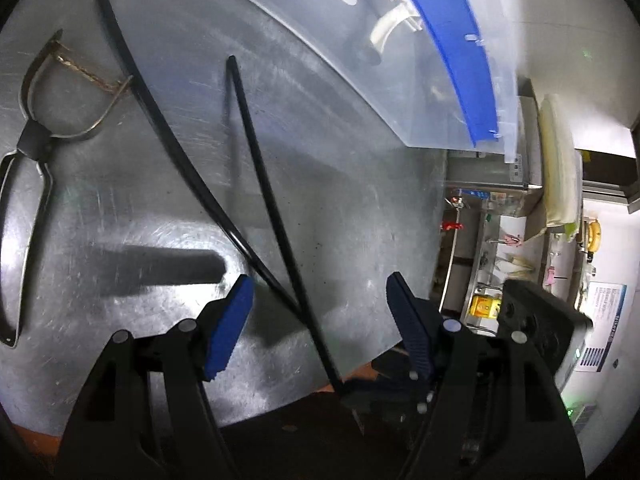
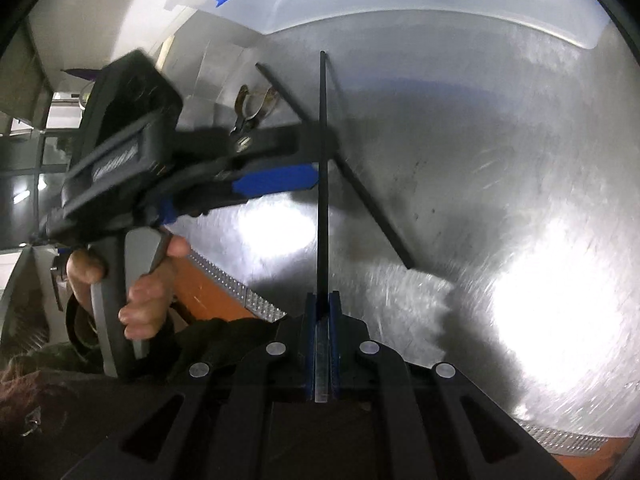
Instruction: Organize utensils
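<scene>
Two black chopsticks are in play over a steel table [image 1: 340,200]. My right gripper [image 2: 322,300] is shut on one chopstick [image 2: 322,160] and holds it pointing forward; it shows in the left wrist view [image 1: 264,184] too. The other chopstick [image 1: 168,132] lies on the table and also shows in the right wrist view [image 2: 368,200]. My left gripper [image 1: 320,316] is open, its jaws on either side of the held chopstick; it shows from the side in the right wrist view [image 2: 316,160]. A metal peeler [image 1: 36,152] lies at the left.
A clear plastic bin with a blue rim [image 1: 452,40] stands at the back of the table. The table's front edge with an orange strip [image 2: 216,292] is close. Shelves and clutter [image 1: 512,248] lie beyond the table's right edge.
</scene>
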Available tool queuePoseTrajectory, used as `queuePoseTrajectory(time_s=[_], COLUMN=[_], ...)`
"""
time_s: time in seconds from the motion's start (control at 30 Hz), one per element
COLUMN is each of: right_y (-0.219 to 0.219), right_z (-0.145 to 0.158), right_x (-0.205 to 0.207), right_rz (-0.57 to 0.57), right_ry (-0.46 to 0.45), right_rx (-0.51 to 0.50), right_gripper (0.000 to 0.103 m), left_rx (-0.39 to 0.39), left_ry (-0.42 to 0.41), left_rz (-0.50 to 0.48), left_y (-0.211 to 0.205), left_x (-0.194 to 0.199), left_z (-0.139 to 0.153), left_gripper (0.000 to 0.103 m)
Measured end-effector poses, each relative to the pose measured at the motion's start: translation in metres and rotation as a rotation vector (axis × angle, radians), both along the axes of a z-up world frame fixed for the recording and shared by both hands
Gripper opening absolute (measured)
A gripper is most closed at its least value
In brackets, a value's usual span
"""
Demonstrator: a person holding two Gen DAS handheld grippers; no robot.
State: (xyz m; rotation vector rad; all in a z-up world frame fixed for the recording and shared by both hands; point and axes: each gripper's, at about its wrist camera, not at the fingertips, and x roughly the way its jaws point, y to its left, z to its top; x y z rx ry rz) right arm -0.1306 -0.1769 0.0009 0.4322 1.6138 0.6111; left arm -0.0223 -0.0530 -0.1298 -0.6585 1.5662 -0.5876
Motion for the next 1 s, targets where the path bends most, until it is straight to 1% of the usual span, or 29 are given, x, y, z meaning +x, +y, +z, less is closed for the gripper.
queuePoseTrajectory(time_s=[0.03, 0.07, 0.1, 0.2, 0.23, 0.3, 0.37, 0.43, 0.5, 0.53, 0.57, 0.6, 0.63, 0.67, 0.73, 0.83, 0.9, 0.97, 1.0], right_y=[0.001, 0.0, -0.003, 0.003, 0.006, 0.007, 0.008, 0.007, 0.012, 0.02, 0.019, 0.018, 0.016, 0.018, 0.024, 0.033, 0.037, 0.042, 0.04], right_z=[0.0, 0.0, -0.002, -0.006, -0.008, -0.014, -0.016, -0.029, -0.038, -0.037, -0.036, -0.034, -0.033, -0.029, -0.025, -0.032, -0.038, -0.041, -0.04], right_x=[-0.002, -0.005, -0.006, -0.009, -0.009, -0.009, -0.008, 0.0, 0.006, 0.009, 0.011, 0.012, 0.014, 0.016, 0.019, 0.022, 0.02, 0.02, 0.019], right_rz=[0.005, 0.006, 0.009, 0.025, 0.029, 0.028, 0.026, 0.029, 0.052, 0.053, 0.054, 0.052, 0.054, 0.072, 0.116, 0.159, 0.178, 0.188, 0.185], right_ry=[0.003, 0.004, 0.007, 0.021, 0.023, 0.034, 0.036, 0.035, 0.012, -0.002, -0.027, -0.046, -0.066, -0.105, -0.152, -0.162, -0.152, -0.145, -0.145], right_rx=[0.002, 0.001, -0.001, 0.003, 0.002, 0.013, 0.018, 0.01, -0.046, -0.071, -0.103, -0.119, -0.133, -0.166, -0.202, -0.234, -0.229, -0.206, -0.192], right_gripper=[0.007, 0.007, 0.007, 0.007, 0.007, 0.007, 0.007, 0.007, 0.009, 0.017, 0.022, 0.03, 0.03, 0.03, 0.03, 0.03, 0.03, 0.023, 0.009], left_rx=[0.003, 0.007, 0.014, 0.027, 0.035, 0.042, 0.046, 0.049, 0.046, 0.04, 0.036, 0.034, 0.035, 0.034, 0.023, -0.008, -0.025, -0.033, -0.03], left_ry=[0.003, 0.01, 0.015, 0.025, 0.024, 0.03, 0.033, 0.03, 0.026, 0.025, 0.02, 0.014, 0.008, 0.0, -0.016, -0.043, -0.058, -0.073, -0.078], left_rz=[0.002, 0.005, 0.006, 0.01, 0.011, 0.021, 0.027, 0.028, 0.028, 0.03, 0.025, 0.023, 0.021, 0.017, 0.012, -0.003, -0.012, -0.019, -0.021], left_y=[-0.002, -0.004, -0.007, -0.009, -0.01, -0.011, -0.012, -0.013, -0.014, -0.014, -0.012, -0.009, -0.011, -0.012, -0.008, -0.011, -0.013, -0.014, -0.014], left_x=[0.0, -0.001, -0.001, -0.003, -0.004, -0.006, -0.007, -0.007, -0.007, -0.007, -0.006, -0.007, -0.007, -0.007, -0.007, -0.006, -0.005, -0.005, -0.004], left_z=[-0.001, -0.003, -0.004, -0.008, -0.01, -0.013, -0.016, -0.017, -0.017, -0.017, -0.016, -0.015, -0.013, -0.011, -0.01, -0.002, 0.002, 0.008, 0.01], left_gripper=[0.062, 0.057, 0.047, 0.026, 0.016, 0.006, 0.005, 0.005, 0.004, 0.004, 0.004, 0.004, 0.004, 0.004, 0.004, 0.004, 0.004, 0.005, 0.005])
